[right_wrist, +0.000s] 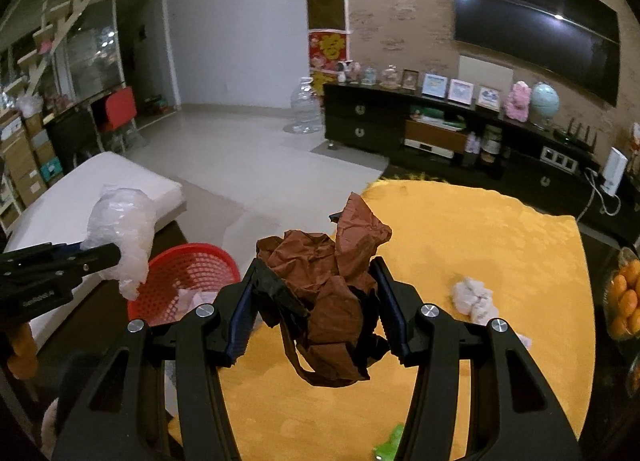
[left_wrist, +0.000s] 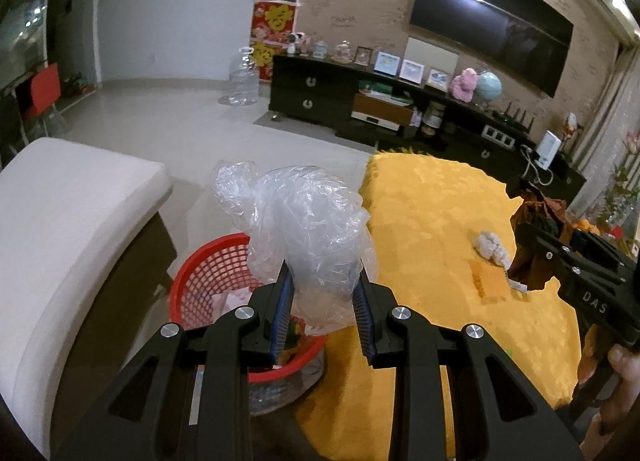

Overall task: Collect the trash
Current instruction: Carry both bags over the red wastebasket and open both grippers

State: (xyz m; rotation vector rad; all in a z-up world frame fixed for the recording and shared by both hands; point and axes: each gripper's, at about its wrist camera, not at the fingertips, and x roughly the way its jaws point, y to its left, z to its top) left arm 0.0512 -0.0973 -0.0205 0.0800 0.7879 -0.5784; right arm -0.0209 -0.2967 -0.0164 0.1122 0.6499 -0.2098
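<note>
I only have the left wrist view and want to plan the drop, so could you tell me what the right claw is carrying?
Observer: The right claw is shut on a crumpled brown paper bag, lifted above the yellow tablecloth.
Operator: Thank you. Is more trash left near my edge of the table?
Observer: Yes, a green scrap lies at the near edge, besides the white tissue wad.
Operator: Anything else on the right side?
Observer: A bowl of oranges stands at the table's right edge.
</note>
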